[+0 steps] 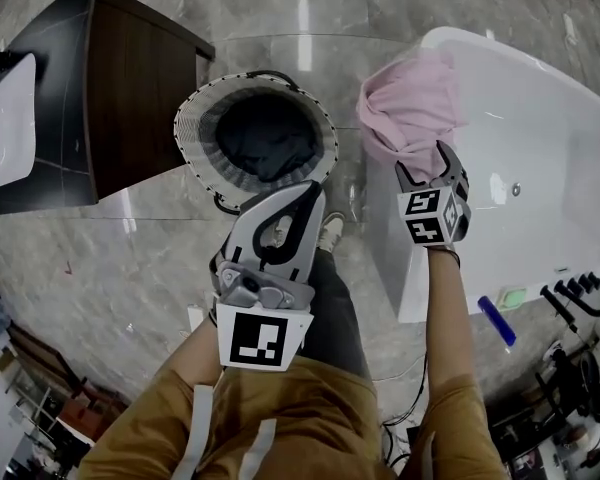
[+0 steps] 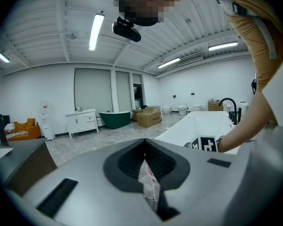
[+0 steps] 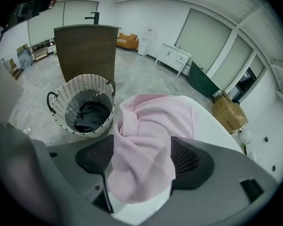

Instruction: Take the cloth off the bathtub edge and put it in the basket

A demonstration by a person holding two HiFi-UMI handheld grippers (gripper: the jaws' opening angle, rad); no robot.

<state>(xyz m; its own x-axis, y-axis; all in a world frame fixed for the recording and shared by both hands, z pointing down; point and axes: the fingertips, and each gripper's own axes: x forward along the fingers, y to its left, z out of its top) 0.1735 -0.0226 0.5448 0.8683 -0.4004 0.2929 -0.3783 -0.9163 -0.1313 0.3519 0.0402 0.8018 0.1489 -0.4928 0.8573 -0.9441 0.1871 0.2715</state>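
Basket (image 1: 192, 120) holding dark fabric (image 1: 265, 133), wooden cabinet (image 1: 140, 98) beside it, bathtub (image 1: 550, 148) opposite

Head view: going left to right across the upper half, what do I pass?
Dark cabinet → basket → pink cloth → bathtub.

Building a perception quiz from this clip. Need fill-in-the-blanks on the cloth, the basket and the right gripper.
1. The cloth draped over the bathtub edge is ___ in colour.
2. The basket stands on the ___.
3. The right gripper has its jaws ___, with the cloth between them.
Missing words: pink; floor; open.
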